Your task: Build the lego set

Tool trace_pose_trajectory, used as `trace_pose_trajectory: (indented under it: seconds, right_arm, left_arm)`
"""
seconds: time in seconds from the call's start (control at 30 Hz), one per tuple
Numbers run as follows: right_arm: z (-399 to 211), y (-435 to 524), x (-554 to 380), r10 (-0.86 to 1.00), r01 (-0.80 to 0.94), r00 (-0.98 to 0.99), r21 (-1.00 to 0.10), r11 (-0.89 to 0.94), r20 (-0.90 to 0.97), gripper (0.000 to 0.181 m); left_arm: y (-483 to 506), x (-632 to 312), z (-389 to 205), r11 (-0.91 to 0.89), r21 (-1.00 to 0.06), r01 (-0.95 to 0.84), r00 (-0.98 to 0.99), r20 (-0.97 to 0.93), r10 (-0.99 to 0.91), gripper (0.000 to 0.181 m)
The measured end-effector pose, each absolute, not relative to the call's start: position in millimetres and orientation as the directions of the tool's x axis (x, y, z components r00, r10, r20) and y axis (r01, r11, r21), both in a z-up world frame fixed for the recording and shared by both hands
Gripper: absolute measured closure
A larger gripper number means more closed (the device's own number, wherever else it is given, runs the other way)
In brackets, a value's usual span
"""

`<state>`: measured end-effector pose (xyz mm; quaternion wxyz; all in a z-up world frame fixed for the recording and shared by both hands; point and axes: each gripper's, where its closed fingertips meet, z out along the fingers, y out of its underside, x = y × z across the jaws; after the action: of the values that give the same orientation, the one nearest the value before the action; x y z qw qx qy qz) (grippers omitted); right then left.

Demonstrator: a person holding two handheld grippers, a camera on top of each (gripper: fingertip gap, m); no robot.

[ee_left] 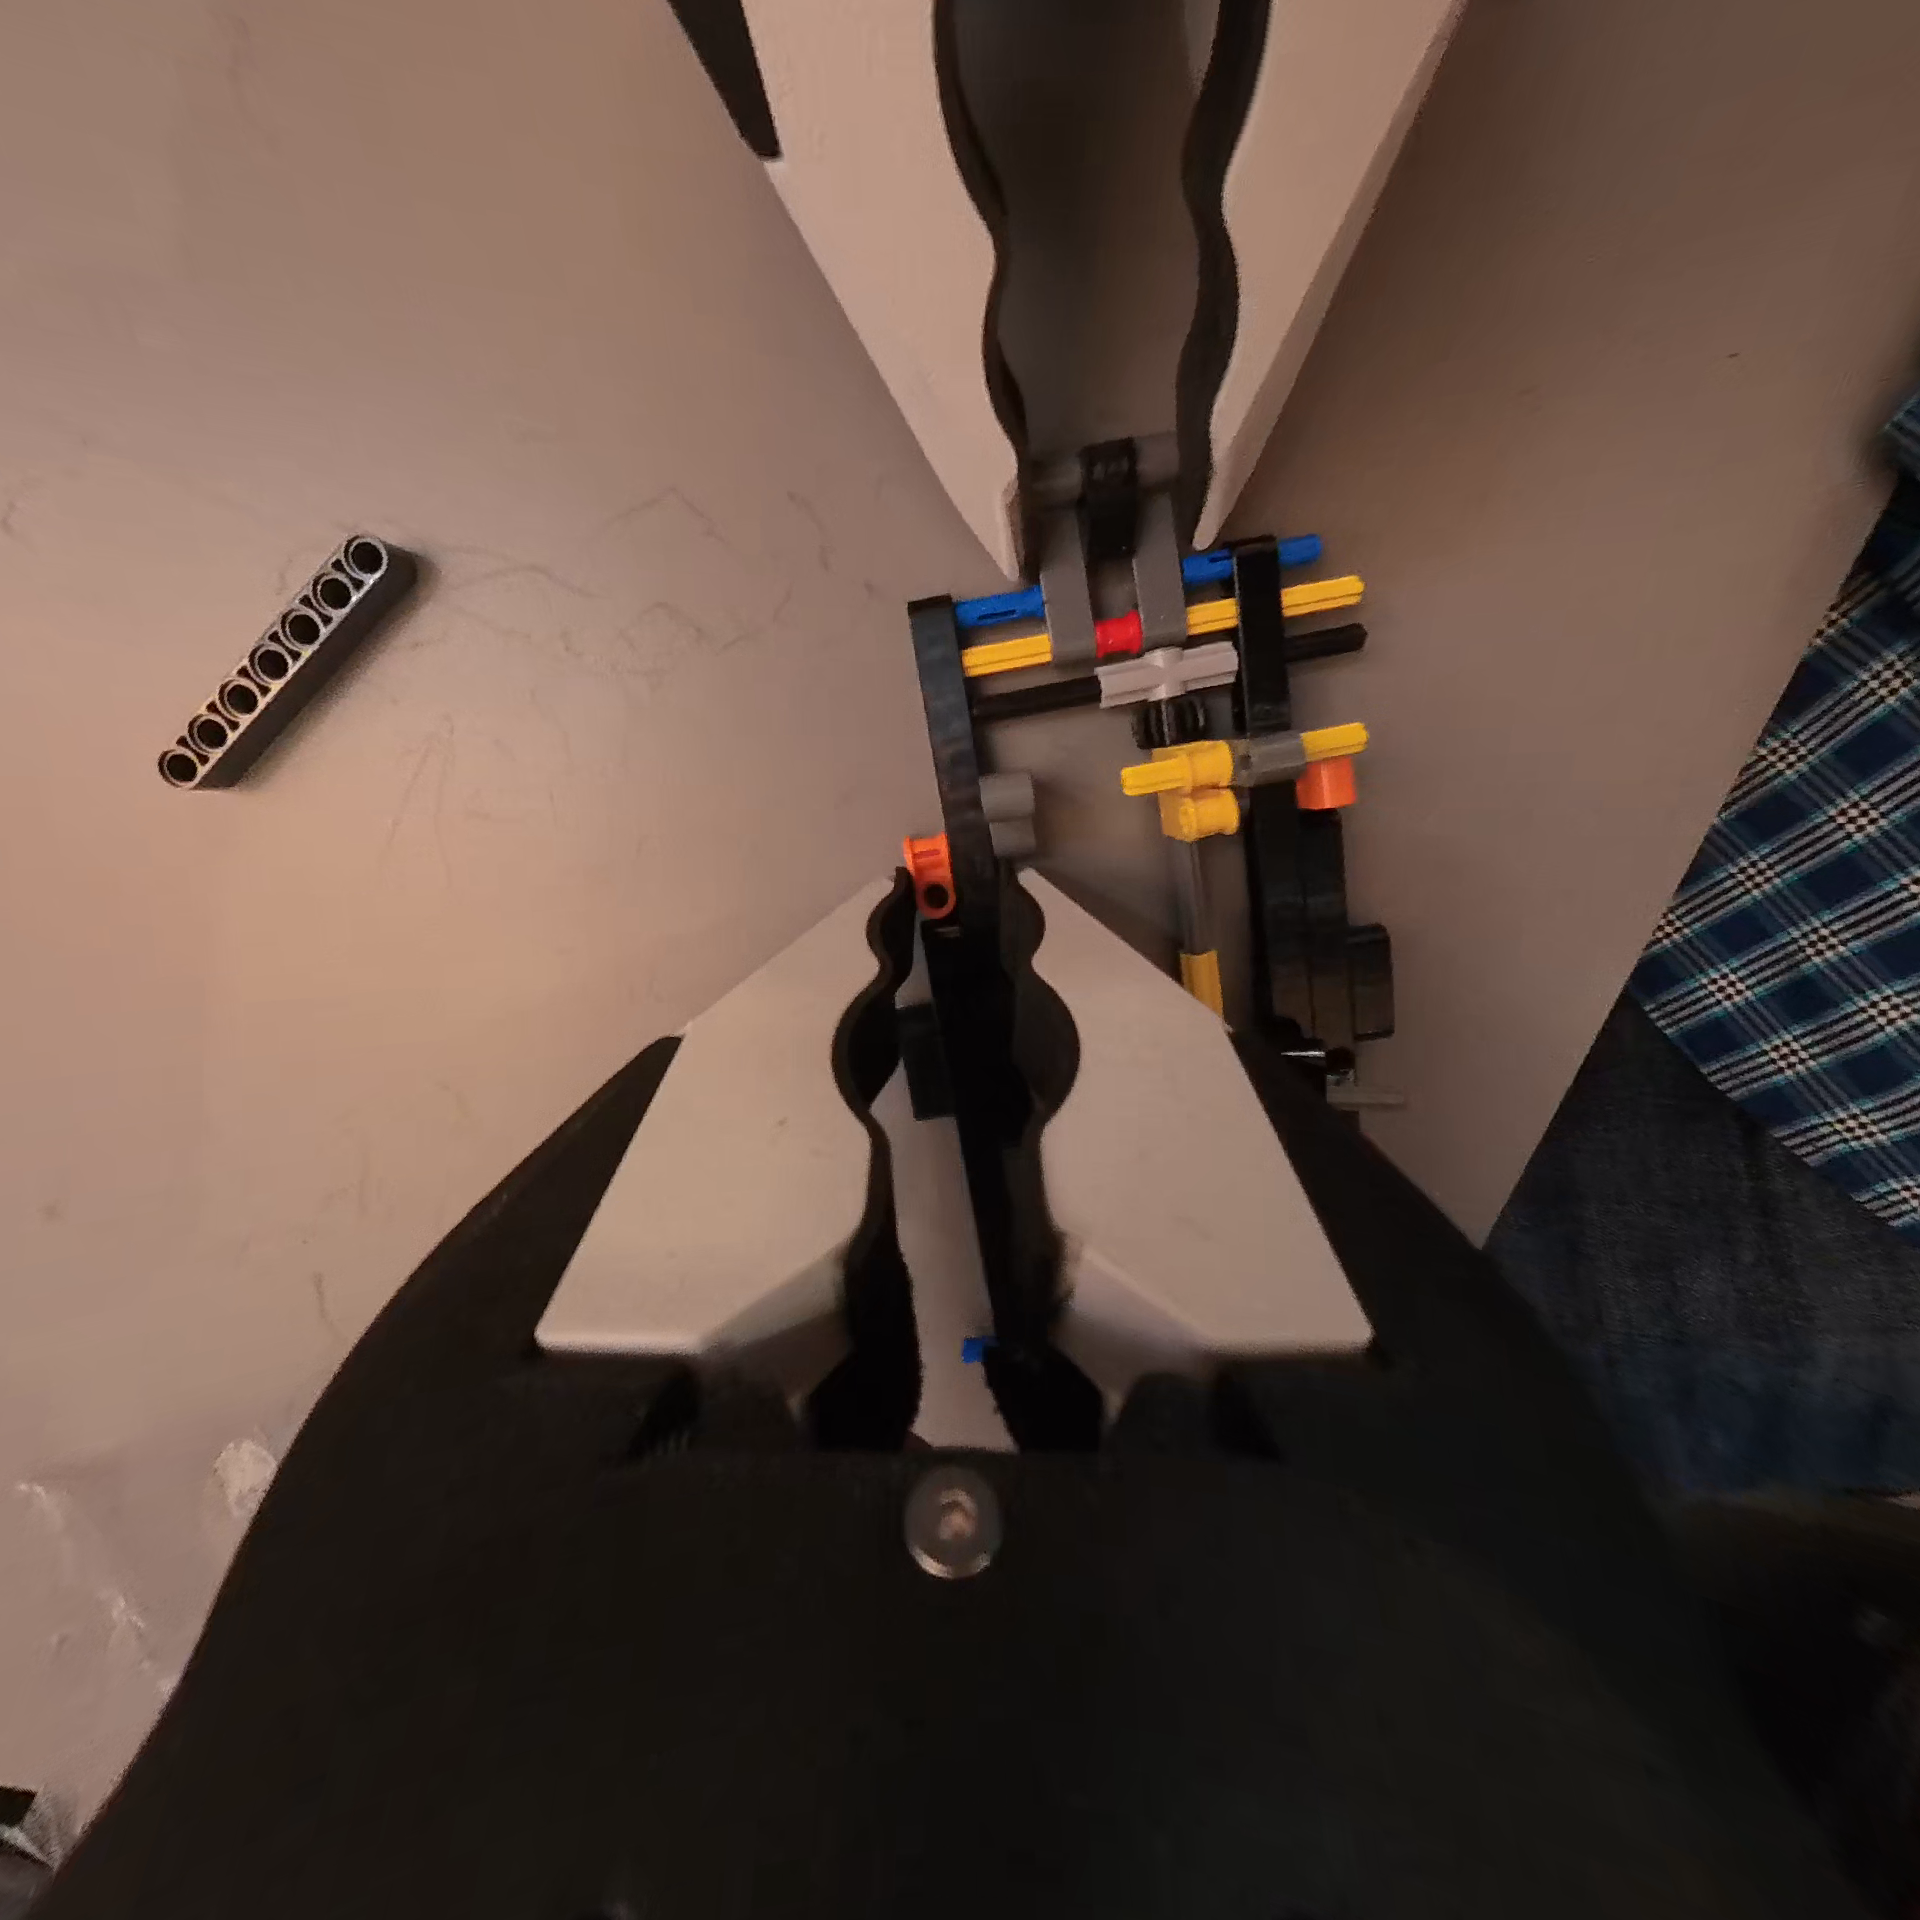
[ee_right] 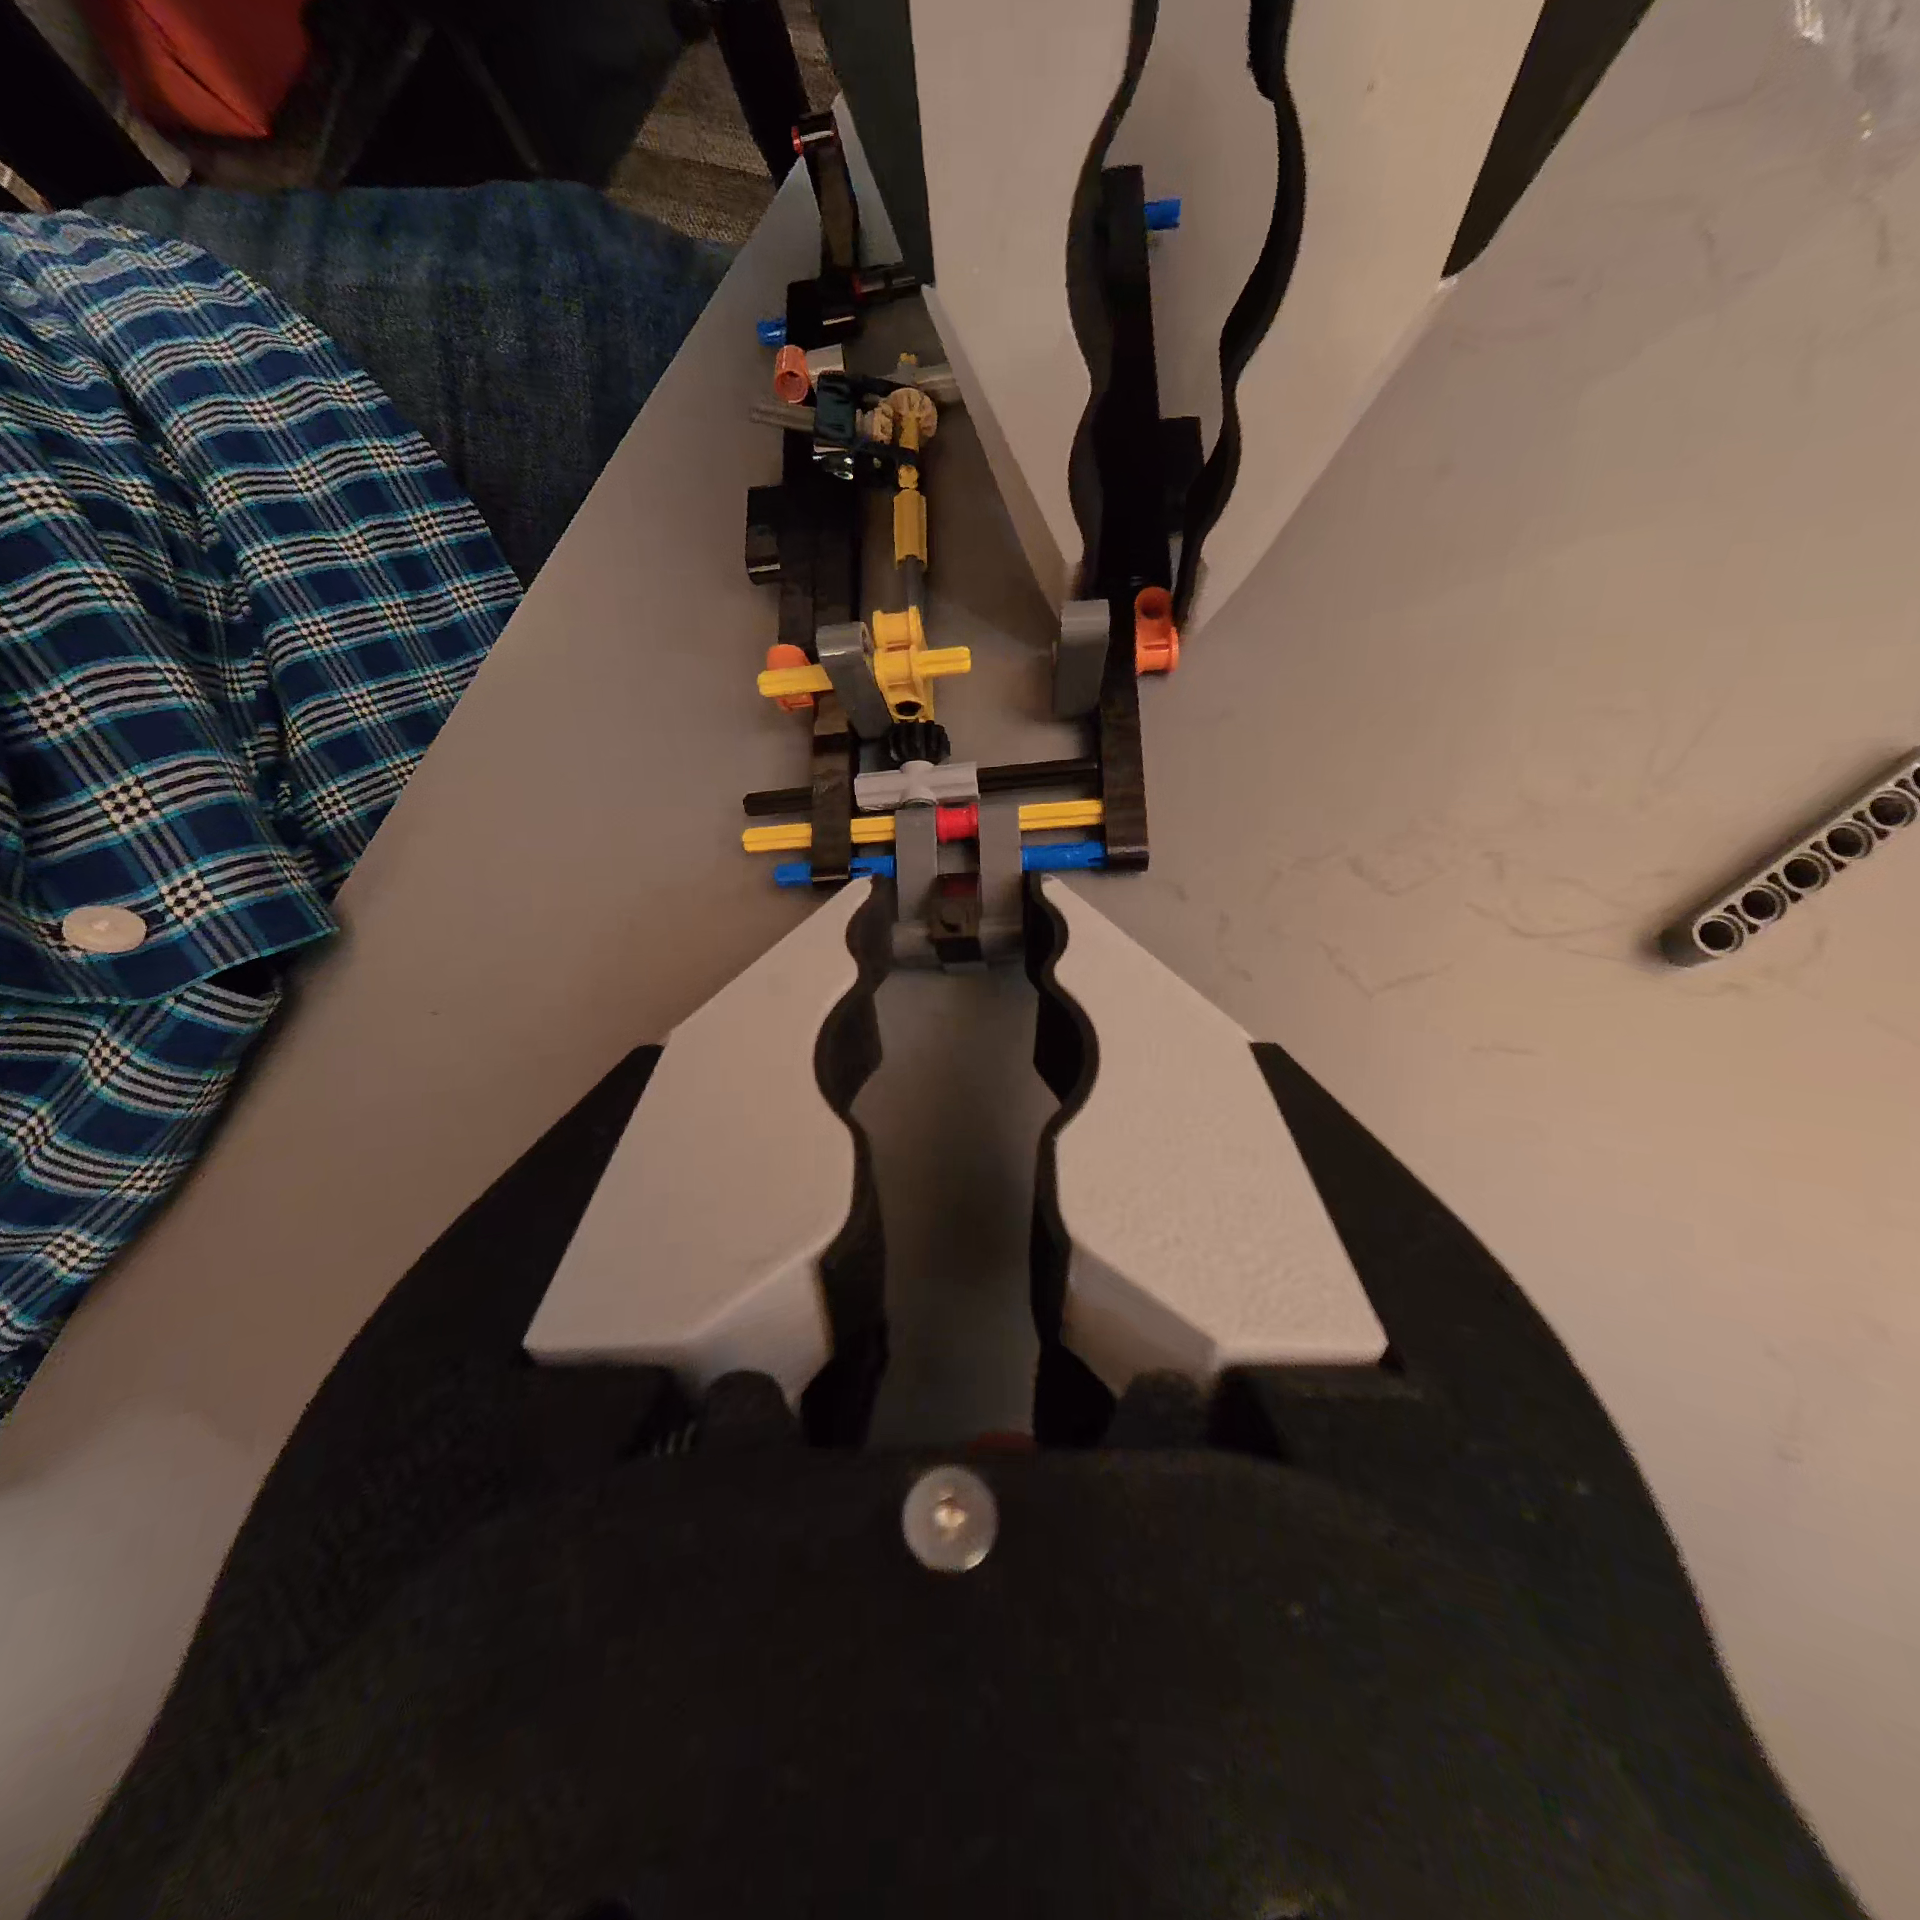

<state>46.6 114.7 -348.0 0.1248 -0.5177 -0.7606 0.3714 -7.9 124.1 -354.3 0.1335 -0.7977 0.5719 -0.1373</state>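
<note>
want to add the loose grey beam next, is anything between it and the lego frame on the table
Nothing visible lies between them. The grey beam sits alone on bare table, apart from the frame. Both grippers are occupied, though: the left gripper clamps the frame's black side beam, the right gripper its grey end piece.

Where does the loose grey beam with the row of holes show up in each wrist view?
Left wrist view: the grey beam lies on the table at mid-left, slanted, apart from the lego assembly.
Right wrist view: it sits at the right edge, partly cut off by the frame.
Shared landmark: the small red bush on the yellow axle, just ahead of the right tongs.
</note>
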Motion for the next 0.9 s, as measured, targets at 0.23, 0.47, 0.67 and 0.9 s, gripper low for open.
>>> trace_pose_trajectory:
  seconds: [0.23,0.47,0.67,0.9]
  right_arm:
    - [-347,116,46,0.887,0.692,-0.424,-0.698,0.187,-0.183,0.145]
    - [-350,124,41,0.900,0.678,-0.423,-0.697,0.235,-0.107,0.120]
    - [-350,118,39,0.887,0.661,-0.452,-0.704,0.258,-0.099,0.130]
    - [-350,120,39,0.891,0.657,-0.442,-0.713,0.243,-0.104,0.130]
  left_arm:
    - [123,-6,-355,-0.303,-0.383,-0.873,0.317,0.026,-0.948,0.168]
    - [121,-5,-355,-0.293,-0.385,-0.876,0.314,0.007,-0.949,0.168]
    - [122,-4,-355,-0.291,-0.390,-0.873,0.319,-0.007,-0.948,0.168]
    - [126,-5,-352,-0.262,-0.397,-0.880,0.316,-0.076,-0.946,0.168]
